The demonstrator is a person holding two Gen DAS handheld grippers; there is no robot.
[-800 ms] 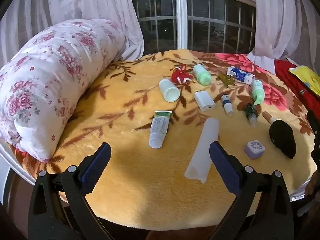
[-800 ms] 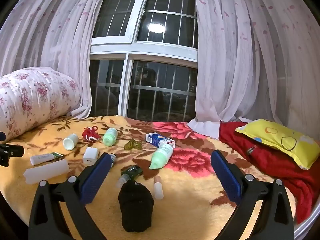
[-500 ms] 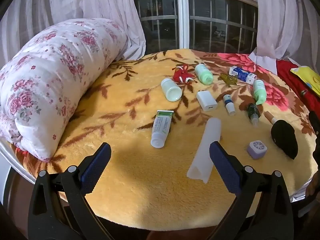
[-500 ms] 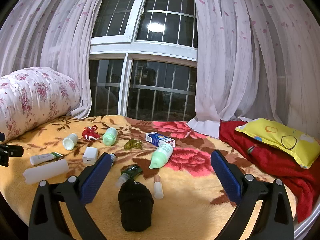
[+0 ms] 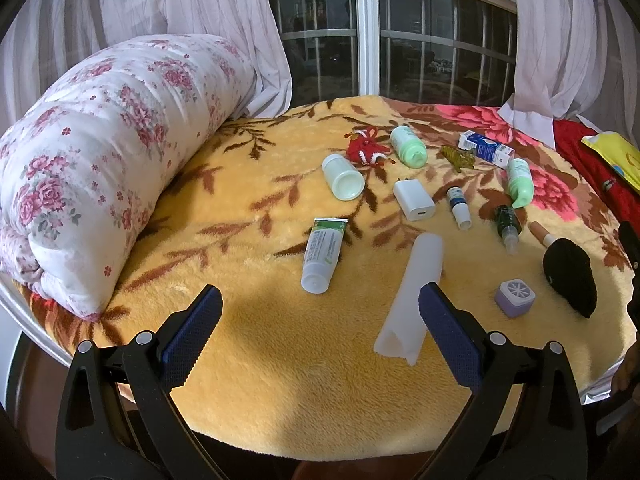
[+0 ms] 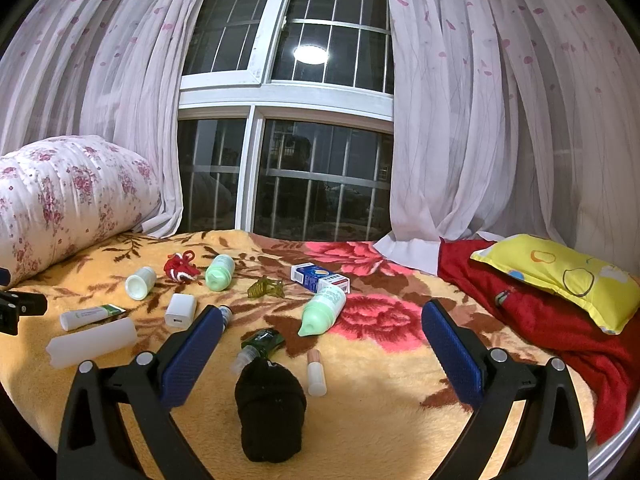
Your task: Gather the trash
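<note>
Small items lie scattered on a yellow floral blanket (image 5: 248, 344). In the left wrist view I see a white-green tube (image 5: 322, 255), a white translucent roll (image 5: 414, 294), a white charger (image 5: 413, 200), green bottles (image 5: 408, 147), a red knit toy (image 5: 366, 148), a purple cube (image 5: 515, 297) and a black sock (image 5: 570, 276). My left gripper (image 5: 320, 320) is open and empty, just short of the tube and roll. My right gripper (image 6: 322, 342) is open and empty above the black sock (image 6: 269, 406), a dark green bottle (image 6: 260, 344) and a small tube (image 6: 316, 372).
A floral rolled quilt (image 5: 92, 152) lies along the left. A red cloth (image 6: 552, 320) with a yellow pillow (image 6: 560, 276) lies at the right. A blue-white box (image 6: 320, 277) and a hair clip (image 6: 265, 287) lie near the window with curtains. The bed edge (image 5: 40, 344) is near me.
The left wrist view has shifted slightly, so the items sit a little further right in the frame. The right wrist view is almost unchanged. Both grippers stay open.
</note>
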